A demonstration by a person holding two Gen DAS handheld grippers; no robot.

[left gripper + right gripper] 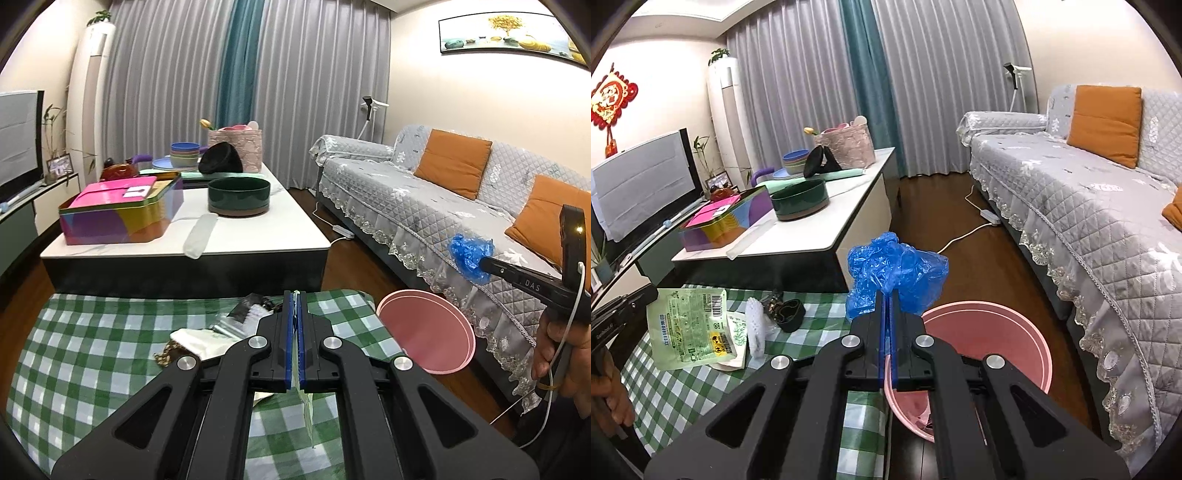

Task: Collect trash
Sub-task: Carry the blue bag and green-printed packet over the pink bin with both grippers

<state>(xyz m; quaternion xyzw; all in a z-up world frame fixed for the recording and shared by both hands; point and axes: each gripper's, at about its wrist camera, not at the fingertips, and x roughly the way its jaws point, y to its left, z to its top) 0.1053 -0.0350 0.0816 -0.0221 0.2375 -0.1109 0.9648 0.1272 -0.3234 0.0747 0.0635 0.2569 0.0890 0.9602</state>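
Observation:
My left gripper [295,295] is shut on a thin pale green packet [307,410], seen edge-on between its blue pads and hanging below them. The right wrist view shows that packet [687,328] flat on, held up over the green checked cloth [683,387]. My right gripper [889,295] is shut on a crumpled blue plastic bag [897,277], above the near rim of a pink bin [1045,354]. The left wrist view shows the same bag [471,254] up and to the right of the bin [424,332]. More wrappers [207,339] lie on the cloth [92,350].
A white brush-like piece [755,328] and a black band [786,314] lie on the cloth. Behind it stands a white coffee table [240,240] bearing a colourful tin [118,214] and a dark green bowl [238,195]. A grey sofa [424,206] runs along the right, a power strip [990,216] lies on the floor.

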